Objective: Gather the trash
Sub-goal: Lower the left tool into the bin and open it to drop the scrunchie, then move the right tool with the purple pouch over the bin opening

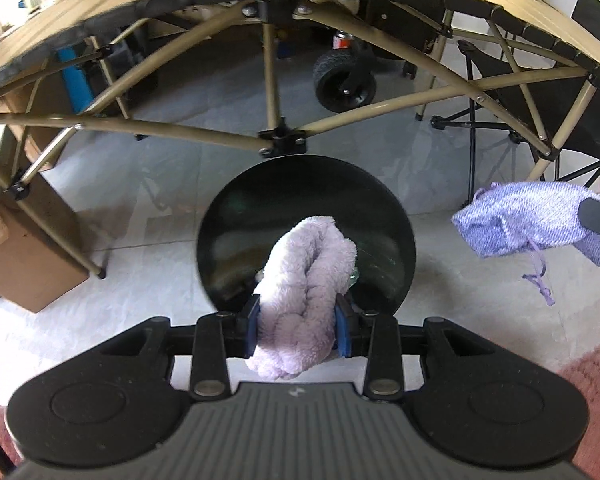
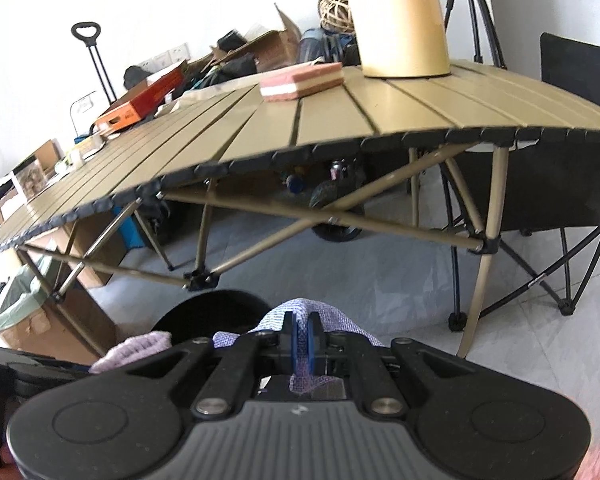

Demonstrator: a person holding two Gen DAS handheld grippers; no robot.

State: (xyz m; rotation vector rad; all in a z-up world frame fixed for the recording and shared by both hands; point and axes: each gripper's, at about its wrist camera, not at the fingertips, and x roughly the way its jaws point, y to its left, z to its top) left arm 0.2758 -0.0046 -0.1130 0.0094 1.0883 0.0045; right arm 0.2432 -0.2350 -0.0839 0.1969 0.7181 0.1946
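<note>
My left gripper (image 1: 298, 326) is shut on a fluffy lilac towel (image 1: 306, 276), which hangs right above the round black bin (image 1: 384, 216) standing on the floor in front of the table. My right gripper (image 2: 303, 346) is shut on a woven purple cloth (image 2: 336, 320); the left wrist view shows that cloth (image 1: 528, 220) hanging in the air to the right of the bin, its thin strings dangling. In the right wrist view the bin (image 2: 204, 308) lies low and left of my fingers, with the lilac towel (image 2: 140, 350) at its near side.
A tan slatted folding table (image 2: 340, 120) with crossed legs (image 1: 278, 142) stands just beyond the bin. On it are a pink sponge block (image 2: 302, 80), a yellow lamp base (image 2: 404, 32) and an orange box (image 2: 140, 104). Cardboard boxes (image 1: 24, 256) at left, a black folding chair (image 2: 560, 184) at right.
</note>
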